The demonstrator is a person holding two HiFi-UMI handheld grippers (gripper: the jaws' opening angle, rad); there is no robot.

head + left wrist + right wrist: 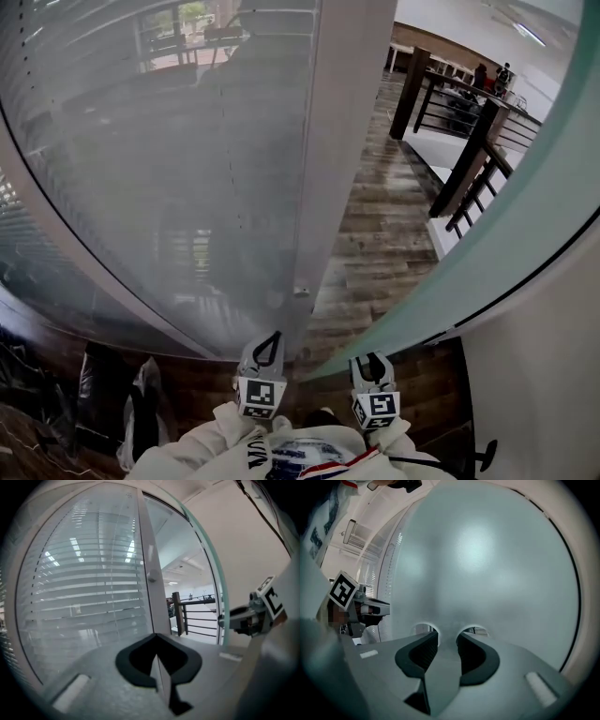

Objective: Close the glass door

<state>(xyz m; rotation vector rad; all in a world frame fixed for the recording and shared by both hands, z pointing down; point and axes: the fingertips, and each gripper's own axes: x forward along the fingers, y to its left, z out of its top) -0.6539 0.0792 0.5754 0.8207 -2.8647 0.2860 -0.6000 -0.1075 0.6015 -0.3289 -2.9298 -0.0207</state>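
The frosted glass door [506, 234] slants across the right of the head view, and its greenish edge [213, 573] shows in the left gripper view. It fills the right gripper view [487, 564]. My right gripper [372, 360] points at the door's lower part, its jaws apart with nothing distinct between them, tips close to the frosted surface [447, 637]. My left gripper [270, 339] is beside it, aimed at the foot of the white frame post [333, 141]. Its jaws meet on nothing [157, 643].
A fixed glass pane with blinds [169, 169] stands left of the post. Through the gap lie a wooden floor [384, 234] and a dark railing [469, 159]. A white wall [534, 394] is at the right, and dark items [103, 394] sit at the lower left.
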